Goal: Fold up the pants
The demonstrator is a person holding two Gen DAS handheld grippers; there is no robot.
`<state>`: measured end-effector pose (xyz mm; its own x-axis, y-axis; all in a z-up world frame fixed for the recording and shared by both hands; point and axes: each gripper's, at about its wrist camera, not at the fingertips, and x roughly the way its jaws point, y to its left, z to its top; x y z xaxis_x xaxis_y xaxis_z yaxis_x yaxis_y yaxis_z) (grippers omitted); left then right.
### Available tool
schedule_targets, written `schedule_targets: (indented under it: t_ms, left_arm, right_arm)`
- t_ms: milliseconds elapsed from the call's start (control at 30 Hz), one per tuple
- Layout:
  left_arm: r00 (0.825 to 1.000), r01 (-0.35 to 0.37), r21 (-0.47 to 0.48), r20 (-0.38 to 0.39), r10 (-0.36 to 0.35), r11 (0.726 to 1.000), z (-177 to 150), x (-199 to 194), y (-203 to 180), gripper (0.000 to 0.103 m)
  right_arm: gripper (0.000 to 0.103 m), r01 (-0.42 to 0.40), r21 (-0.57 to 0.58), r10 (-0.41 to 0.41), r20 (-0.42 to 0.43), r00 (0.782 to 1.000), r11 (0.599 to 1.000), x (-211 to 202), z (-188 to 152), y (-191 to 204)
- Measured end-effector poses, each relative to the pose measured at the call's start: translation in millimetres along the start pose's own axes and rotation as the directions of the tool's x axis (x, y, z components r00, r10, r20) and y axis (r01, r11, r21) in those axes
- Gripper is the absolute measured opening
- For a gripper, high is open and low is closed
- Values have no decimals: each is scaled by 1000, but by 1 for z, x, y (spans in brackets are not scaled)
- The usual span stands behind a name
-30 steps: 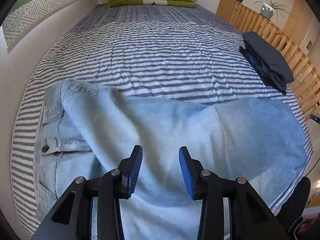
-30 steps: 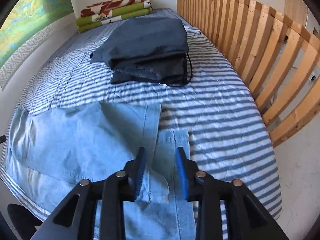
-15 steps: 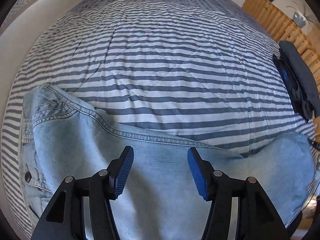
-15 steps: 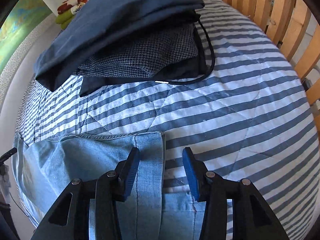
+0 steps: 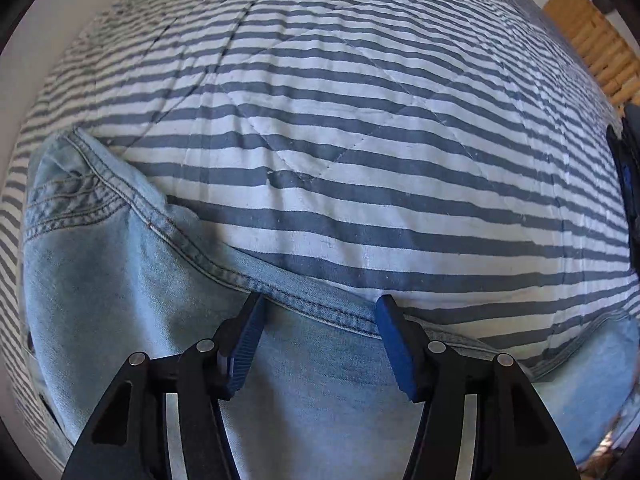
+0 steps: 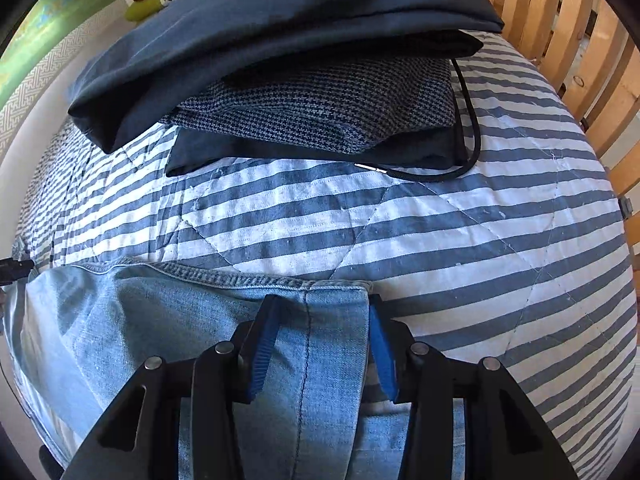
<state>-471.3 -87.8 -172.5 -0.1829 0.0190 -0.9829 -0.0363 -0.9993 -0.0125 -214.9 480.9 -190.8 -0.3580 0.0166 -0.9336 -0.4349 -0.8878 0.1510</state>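
The light-blue jeans lie flat on the striped bed, filling each view from 6 to 9 o'clock. The left tongs gape over a stitched seam, gripping nothing. The right tongs straddle the hem corner, spread apart. At 12 o'clock, folded dark clothes are cropped by the frame edge.

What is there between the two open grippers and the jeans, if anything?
Nothing visible. The left gripper is open right over the seamed edge of the jeans, and the right gripper is open around the hem corner. The dark folded clothes lie farther back on the striped bedspread.
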Motion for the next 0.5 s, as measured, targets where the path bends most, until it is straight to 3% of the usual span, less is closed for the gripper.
schedule_targets:
  t_ms: [67,133,333,500]
  left_arm:
    - [1000,-4,11,27,4,1000,-3,-4,-4,31]
    - [999,13,-19,38,-12,1000,-4,-9,1,12]
    - [985,110,-66,142,-100,992,-3,-53,22,7]
    - [953,183,-65,257,-161,981,24,-102,11,7]
  right_arm:
    - [20,9,-13,-8,13,1000,1000,-3,-4,3]
    - [13,1,-7,-1,35,999,1000,-9,-9,4]
    - [8,16,-33,-10,187,982,999,-59,-24,12]
    - [8,83,-51,-59,359,932,995,-117,-9,17]
